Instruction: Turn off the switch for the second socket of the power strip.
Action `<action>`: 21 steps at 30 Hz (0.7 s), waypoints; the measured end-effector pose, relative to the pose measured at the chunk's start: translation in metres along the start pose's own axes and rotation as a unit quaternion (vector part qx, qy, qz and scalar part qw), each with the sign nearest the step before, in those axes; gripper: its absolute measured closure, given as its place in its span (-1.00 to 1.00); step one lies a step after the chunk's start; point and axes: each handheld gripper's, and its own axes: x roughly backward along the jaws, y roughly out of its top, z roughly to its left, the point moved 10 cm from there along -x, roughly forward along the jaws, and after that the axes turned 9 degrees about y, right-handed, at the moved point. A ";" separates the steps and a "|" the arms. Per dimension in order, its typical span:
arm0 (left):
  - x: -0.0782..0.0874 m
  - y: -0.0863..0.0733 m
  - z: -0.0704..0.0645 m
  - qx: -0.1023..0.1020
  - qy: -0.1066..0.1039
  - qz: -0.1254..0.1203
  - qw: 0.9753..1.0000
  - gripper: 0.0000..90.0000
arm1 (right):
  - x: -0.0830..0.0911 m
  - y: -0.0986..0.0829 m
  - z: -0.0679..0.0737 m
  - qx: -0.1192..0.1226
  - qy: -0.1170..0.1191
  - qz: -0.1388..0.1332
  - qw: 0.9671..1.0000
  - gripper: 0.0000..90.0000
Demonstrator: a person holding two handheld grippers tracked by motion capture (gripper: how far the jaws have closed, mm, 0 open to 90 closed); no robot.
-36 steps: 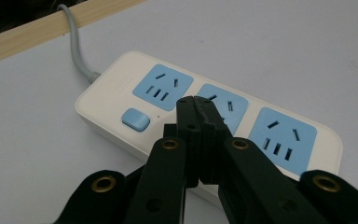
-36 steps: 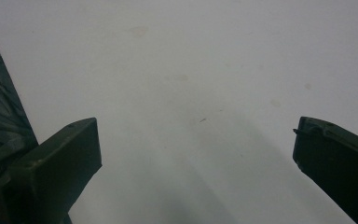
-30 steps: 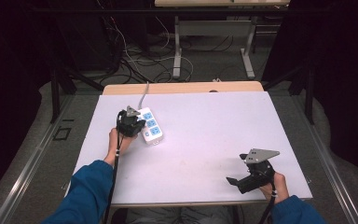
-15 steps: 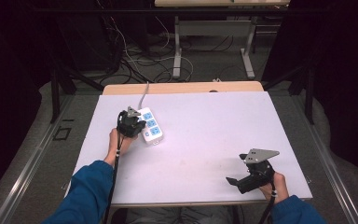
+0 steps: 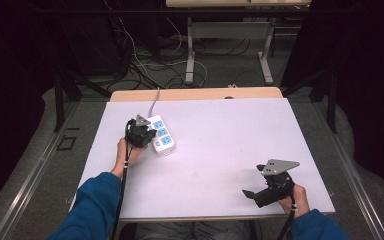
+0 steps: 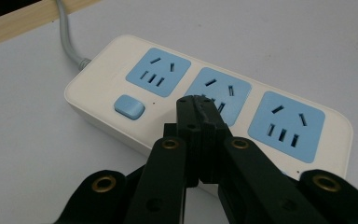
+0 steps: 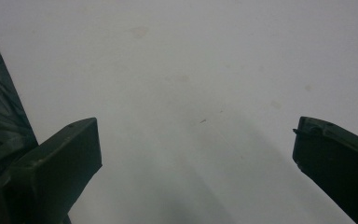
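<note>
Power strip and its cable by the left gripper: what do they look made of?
The power strip looks like smooth moulded plastic: a cream-white shell with rounded edges and a soft sheen, with matte light-blue socket faces and switch. Its grey cable looks like a flexible rubber or PVC sheath, though which is unclear.

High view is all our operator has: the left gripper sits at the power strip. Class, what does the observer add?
Operator: Are the left gripper's jaws open?
Observer: No, shut together, nothing between them.
Operator: Where do the tips point?
Observer: At the middle socket of the power strip, over its near edge.
Operator: Any switch?
Observer: A blue button beside the cable-end socket.
Operator: The right gripper?
Observer: Jaws wide open over bare table.
</note>
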 end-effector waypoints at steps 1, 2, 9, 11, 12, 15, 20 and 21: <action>-0.001 0.000 0.000 -0.001 0.002 -0.004 1.000 1.00 | 0.000 0.000 0.001 -0.005 0.000 0.000 1.000 -0.99; -0.001 0.000 0.000 -0.001 0.001 -0.003 1.000 1.00 | 0.000 0.000 0.001 -0.006 0.000 0.000 1.000 -0.99; 0.000 -0.001 0.000 -0.001 0.002 0.001 1.000 1.00 | 0.000 0.000 0.001 -0.005 0.002 0.001 1.000 -0.99; 0.000 0.000 -0.001 -0.004 0.005 -0.002 1.000 1.00 | 0.000 0.000 0.001 -0.005 0.002 0.001 1.000 -0.99; 0.000 0.000 -0.001 -0.002 0.003 -0.003 1.000 1.00 | 0.000 0.000 0.001 -0.005 0.002 0.001 1.000 -0.99; 0.000 -0.001 0.000 0.001 0.003 0.000 1.000 1.00 | 0.000 0.000 0.001 0.002 0.003 0.001 1.000 -0.99; -0.001 0.000 0.002 0.009 0.006 -0.006 1.000 1.00 | 0.001 0.000 0.001 0.002 0.003 0.003 1.000 -0.99; -0.001 -0.001 0.003 0.014 -0.001 -0.004 1.000 1.00 | 0.001 -0.001 0.001 0.001 0.003 0.003 1.000 -0.99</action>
